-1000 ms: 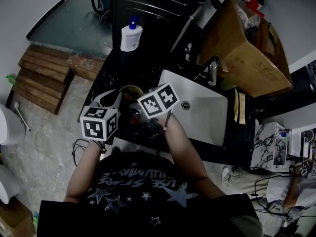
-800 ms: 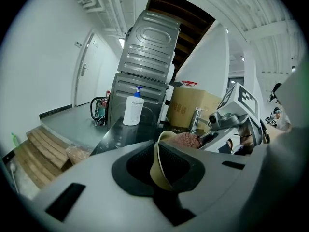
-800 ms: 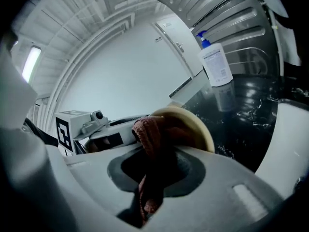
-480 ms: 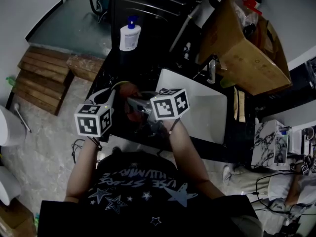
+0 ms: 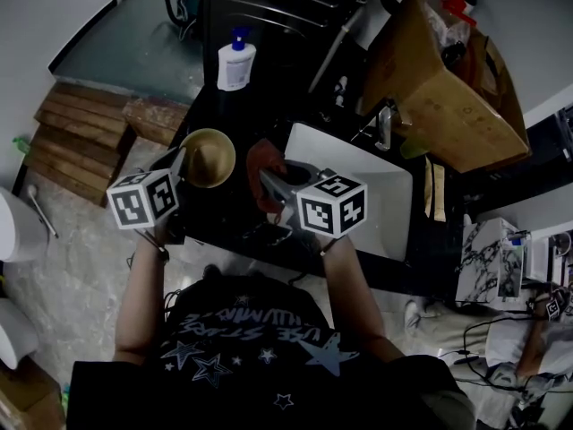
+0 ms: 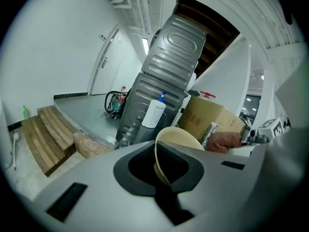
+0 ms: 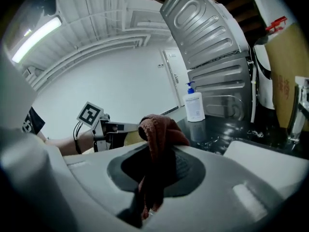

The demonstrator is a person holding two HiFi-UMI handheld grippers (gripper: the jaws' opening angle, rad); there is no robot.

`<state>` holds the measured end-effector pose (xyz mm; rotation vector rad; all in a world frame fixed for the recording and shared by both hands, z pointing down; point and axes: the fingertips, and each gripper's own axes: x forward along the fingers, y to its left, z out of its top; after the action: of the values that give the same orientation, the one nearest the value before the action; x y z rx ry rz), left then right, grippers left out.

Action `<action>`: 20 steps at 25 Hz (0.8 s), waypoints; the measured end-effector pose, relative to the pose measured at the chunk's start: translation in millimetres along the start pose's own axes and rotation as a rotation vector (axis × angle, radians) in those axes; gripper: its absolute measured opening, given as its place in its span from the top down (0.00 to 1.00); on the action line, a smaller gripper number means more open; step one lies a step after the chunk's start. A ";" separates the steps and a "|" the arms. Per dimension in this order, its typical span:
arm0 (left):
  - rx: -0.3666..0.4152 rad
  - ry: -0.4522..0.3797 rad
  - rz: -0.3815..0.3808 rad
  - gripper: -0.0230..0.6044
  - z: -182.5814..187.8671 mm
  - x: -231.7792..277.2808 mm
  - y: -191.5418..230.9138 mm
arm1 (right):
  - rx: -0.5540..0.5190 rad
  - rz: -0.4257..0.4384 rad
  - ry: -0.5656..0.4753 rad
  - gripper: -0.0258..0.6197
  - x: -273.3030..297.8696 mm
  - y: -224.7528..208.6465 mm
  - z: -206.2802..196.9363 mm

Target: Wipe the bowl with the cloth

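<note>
Now you've drawn them apart: your left claw (image 6: 161,180) clamps the bowl (image 6: 179,138) by its rim, your right claw (image 7: 148,190) pinches the cloth (image 7: 159,129); wiping looks paused.

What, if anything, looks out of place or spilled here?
Nothing looks spilled or broken. The bowl is tipped on its side only because the left tool grips its rim. One oddity: a big cardboard box crowds the faucet behind the sink.
</note>
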<state>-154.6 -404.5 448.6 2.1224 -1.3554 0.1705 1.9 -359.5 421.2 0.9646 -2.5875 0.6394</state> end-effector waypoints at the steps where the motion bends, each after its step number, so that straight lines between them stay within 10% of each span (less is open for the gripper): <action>1: -0.016 -0.012 0.002 0.93 2.5 -1.7 1.3 | 0.009 0.001 0.008 0.86 1.5 -0.2 -5.7; 11: -0.108 -0.039 -0.057 0.93 10.1 -8.1 -9.5 | -0.168 0.100 -0.017 0.86 20.3 40.3 -16.9; 20: 0.023 0.061 -0.209 0.93 -0.7 -18.4 -31.6 | -0.300 0.113 -0.006 0.86 11.3 23.0 -3.0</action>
<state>-136.0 -380.5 428.2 2.2430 -1.0930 0.1648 -21.4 -348.6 421.7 0.7297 -2.6565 0.2611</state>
